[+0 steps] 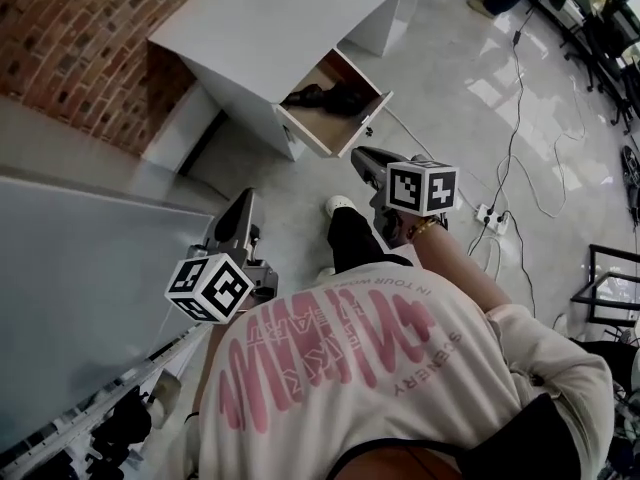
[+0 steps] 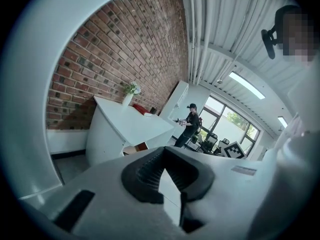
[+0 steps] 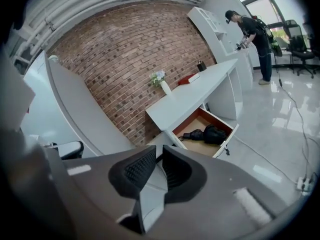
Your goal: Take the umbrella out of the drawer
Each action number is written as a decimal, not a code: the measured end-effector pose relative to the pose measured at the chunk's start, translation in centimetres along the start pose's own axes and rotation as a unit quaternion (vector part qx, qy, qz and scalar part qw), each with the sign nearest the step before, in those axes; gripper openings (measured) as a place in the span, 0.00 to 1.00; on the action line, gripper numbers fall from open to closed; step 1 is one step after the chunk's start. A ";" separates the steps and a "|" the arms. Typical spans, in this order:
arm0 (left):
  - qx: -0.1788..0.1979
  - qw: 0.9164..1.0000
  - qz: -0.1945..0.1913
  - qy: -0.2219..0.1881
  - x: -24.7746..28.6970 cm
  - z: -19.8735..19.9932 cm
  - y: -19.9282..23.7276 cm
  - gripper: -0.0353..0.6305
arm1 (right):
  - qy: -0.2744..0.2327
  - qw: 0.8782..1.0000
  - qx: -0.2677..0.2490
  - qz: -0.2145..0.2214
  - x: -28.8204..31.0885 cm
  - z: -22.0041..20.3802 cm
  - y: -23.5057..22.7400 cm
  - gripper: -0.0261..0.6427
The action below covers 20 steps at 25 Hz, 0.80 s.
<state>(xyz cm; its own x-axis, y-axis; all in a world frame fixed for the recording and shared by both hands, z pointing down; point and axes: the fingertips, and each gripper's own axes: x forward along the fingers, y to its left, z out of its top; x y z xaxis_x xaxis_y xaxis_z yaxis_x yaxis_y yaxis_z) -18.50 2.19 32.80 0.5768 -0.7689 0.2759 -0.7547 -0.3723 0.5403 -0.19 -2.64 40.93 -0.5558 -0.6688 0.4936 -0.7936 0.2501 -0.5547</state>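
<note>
I am on the approach step. Nothing is gripped yet, and both claws hang in the air short of the furniture. My right gripper (image 1: 365, 163) is clenched, its ribbed black pads drawn to a bare slit with nothing between them. My left gripper (image 1: 243, 208) is likewise clenched and empty.

Ahead of and below the right claw stands the pulled-out white drawer with a brown wooden inside (image 1: 335, 140), hung under the white desk top (image 1: 270, 18). It is well apart from the claw's tips and a little to the right of the line the claw points along. The black folded fabric umbrella (image 1: 325, 96) lies on the drawer floor, toward the end farthest from the claw and wholly within the walls.

As I judge it, the next move calls for parting the right jaws. That claw then has to come forward and down past the drawer's front panel and close on the bundle where it is thickest. The left claw sits farther off to the side, and I would keep it free to steady the drawer front if needed.

The umbrella looks collapsed into a short, lumpy bundle, bulky and rounded at one end, thinner and stretched out at the other. I cannot make out a handle or strap. I expect loose cloth over a stiff core, so a shallow pinch may catch only fabric.
</note>
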 end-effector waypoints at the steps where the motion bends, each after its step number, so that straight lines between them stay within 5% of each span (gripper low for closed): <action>1: -0.002 1.000 0.005 0.002 0.6 0.2 0.4 0.06 | 0.003 1.000 0.011 0.005 0.9 0.5 -0.4 0.12; 11: -0.018 0.997 0.076 -0.022 6.8 3.9 4.8 0.06 | 0.034 0.990 0.133 0.026 9.7 4.6 -7.0 0.20; 20: -0.027 0.995 0.093 -0.021 11.9 5.9 7.3 0.06 | 0.075 0.971 0.224 0.028 16.4 4.7 -12.4 0.31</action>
<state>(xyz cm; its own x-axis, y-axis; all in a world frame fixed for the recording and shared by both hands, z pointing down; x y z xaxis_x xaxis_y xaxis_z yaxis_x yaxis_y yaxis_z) -19.02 -12.73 35.34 0.4145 -0.8434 0.3417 -0.8283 -0.1942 0.5255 1.67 -20.02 52.76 -0.6520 -0.5448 0.5273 -0.5919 -0.0689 -0.8031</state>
